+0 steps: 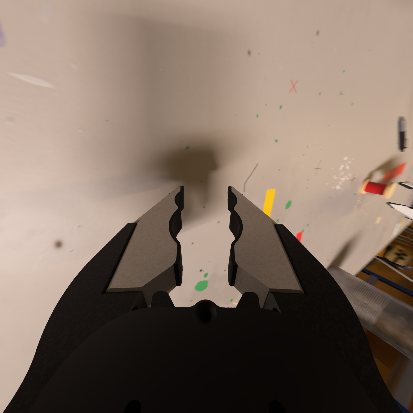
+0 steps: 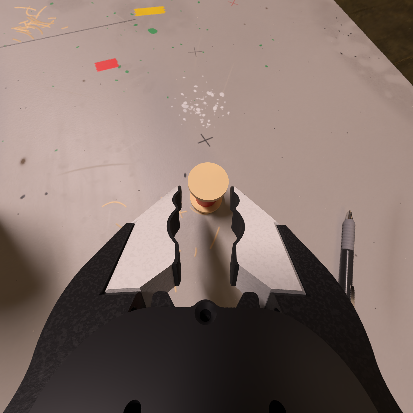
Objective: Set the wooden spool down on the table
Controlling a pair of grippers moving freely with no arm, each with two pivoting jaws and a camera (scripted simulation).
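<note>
- Right wrist view: the spool (image 2: 207,187) stands upright on the table (image 2: 89,134), pale flange on top and red thread showing under it, just past the tips of the right gripper (image 2: 205,190).
- That gripper's jaws are spread wider than the spool and hold nothing; a visible gap shows on each side of the flange, so the fingers look clear of it, though only just on the right.
- Judged from this, the spool is already set down and released; what remains is likely a clean retreat.
- Main risk: a sideways drift while backing off. A fingertip (image 2: 232,192) catching the top flange would tip the spool, and on its side it would roll.
- Second risk: the pen (image 2: 346,250) lies on the table just beside the right gripper's outer edge. A swing that way could knock it toward the table edge.
- Left wrist view: the left gripper (image 1: 205,190) hangs over bare table with its jaws apart and empty, its shadow dark below it.
- The same view shows the spool (image 1: 377,188) far off at the right edge, with the tips of the right gripper (image 1: 402,196) next to it. The two grippers are well apart, so a clash looks unlikely unless the left one moves that way.
- Tape marks, yellow (image 2: 149,10) and red (image 2: 106,64), lie well beyond the spool and play no part.
</note>
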